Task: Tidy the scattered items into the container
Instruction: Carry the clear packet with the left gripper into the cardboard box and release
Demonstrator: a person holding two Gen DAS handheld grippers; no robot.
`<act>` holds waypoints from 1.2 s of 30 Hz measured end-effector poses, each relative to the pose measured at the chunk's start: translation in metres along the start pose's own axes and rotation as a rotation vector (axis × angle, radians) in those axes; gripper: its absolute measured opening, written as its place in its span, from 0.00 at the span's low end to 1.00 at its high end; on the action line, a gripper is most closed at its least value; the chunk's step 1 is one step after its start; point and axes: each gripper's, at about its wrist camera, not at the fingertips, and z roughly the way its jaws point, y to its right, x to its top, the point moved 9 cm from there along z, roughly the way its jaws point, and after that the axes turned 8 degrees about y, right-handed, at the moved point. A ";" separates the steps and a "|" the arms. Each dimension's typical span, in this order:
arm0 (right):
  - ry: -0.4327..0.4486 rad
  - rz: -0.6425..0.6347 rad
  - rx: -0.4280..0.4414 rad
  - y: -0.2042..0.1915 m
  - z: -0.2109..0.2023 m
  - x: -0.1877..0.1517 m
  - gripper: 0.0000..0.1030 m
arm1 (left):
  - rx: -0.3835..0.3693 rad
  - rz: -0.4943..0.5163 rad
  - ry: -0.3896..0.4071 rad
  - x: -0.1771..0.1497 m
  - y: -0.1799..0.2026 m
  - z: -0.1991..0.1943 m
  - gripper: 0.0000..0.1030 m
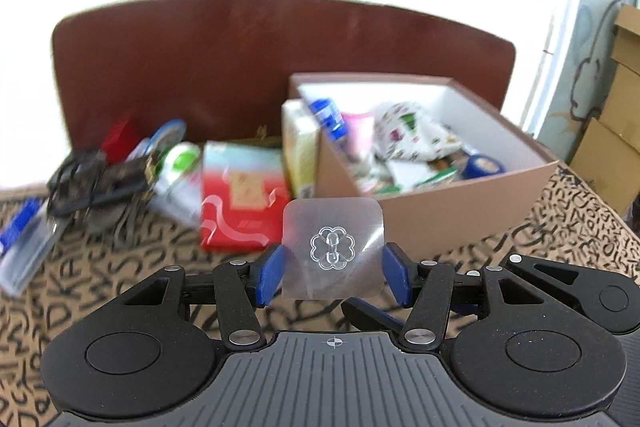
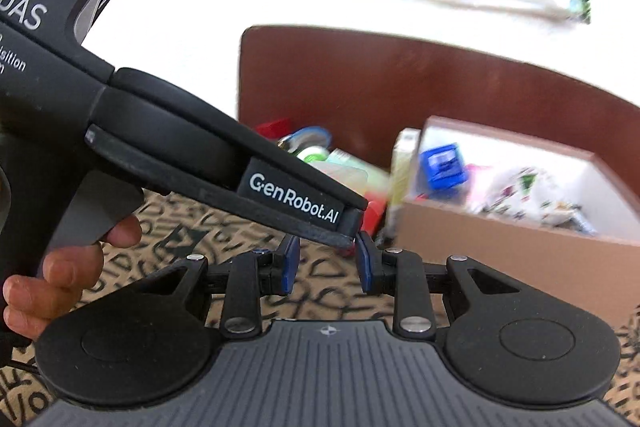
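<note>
Clear square adhesive hook pad with a clover-shaped emblem (image 1: 333, 253) pinched upright between the blue pads of the left gripper (image 1: 333, 269), jaws closed on its two side edges, held above the patterned tan cloth (image 1: 120, 267) just short of the near wall of the brown cardboard box with white interior (image 1: 460, 211). Box toward the right side of the cloth, open-topped, already holding a blue-capped bottle (image 1: 328, 117), a crumpled floral wrapper (image 1: 412, 135), a pink packet (image 1: 358, 133) and a round blue tin (image 1: 484, 165). Against the box's left wall, a pale yellow-white carton (image 1: 300, 147) standing upright. Left of that, lying on the cloth, a red and teal flat packet (image 1: 240, 195), then a white tube with green label (image 1: 180, 171), a tangle of black cable (image 1: 88, 183) and a blue-and-clear pen pack (image 1: 24, 247) near the left edge. Behind all this, a reddish-brown chair back (image 1: 260, 59).

Right gripper (image 2: 326, 265) with jaws apart, nothing between them, hovering over the cloth beside the left gripper's black body.
</note>
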 end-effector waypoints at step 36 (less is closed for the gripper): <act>0.020 0.094 -0.189 0.155 0.085 0.022 0.36 | -0.100 0.131 0.007 0.076 0.072 0.159 0.68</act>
